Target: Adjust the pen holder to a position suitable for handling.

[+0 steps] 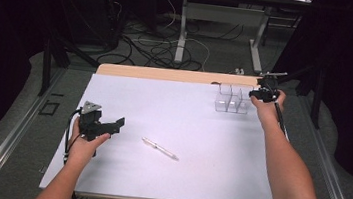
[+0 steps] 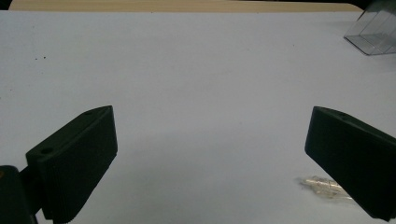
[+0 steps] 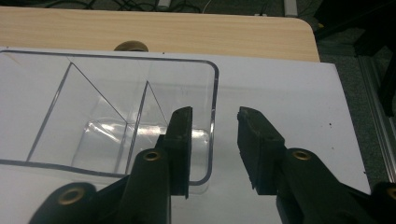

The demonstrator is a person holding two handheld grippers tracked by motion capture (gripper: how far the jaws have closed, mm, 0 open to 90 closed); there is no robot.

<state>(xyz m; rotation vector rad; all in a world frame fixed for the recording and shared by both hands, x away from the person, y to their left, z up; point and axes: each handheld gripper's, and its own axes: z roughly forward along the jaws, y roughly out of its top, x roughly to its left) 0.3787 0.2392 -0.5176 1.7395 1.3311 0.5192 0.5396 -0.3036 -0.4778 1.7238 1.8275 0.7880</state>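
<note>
A clear plastic organizer box (image 1: 232,100) with several compartments stands at the far right of the white table top (image 1: 163,108). My right gripper (image 1: 260,94) is at the box's right end. In the right gripper view the box's right wall (image 3: 214,93) runs between the two jaws of my right gripper (image 3: 215,114), one jaw inside the compartment and one outside, with a gap on both sides. A clear pen (image 1: 160,148) lies mid-table. My left gripper (image 1: 120,123) rests low at the left, open wide (image 2: 212,112), with the pen (image 2: 324,185) beside its right jaw.
A strip of bare wood (image 1: 167,74) edges the table's far side. Beyond it, cables (image 1: 160,47) lie on the floor among white table legs (image 1: 182,30). The organizer box (image 2: 373,35) appears at the top right of the left gripper view.
</note>
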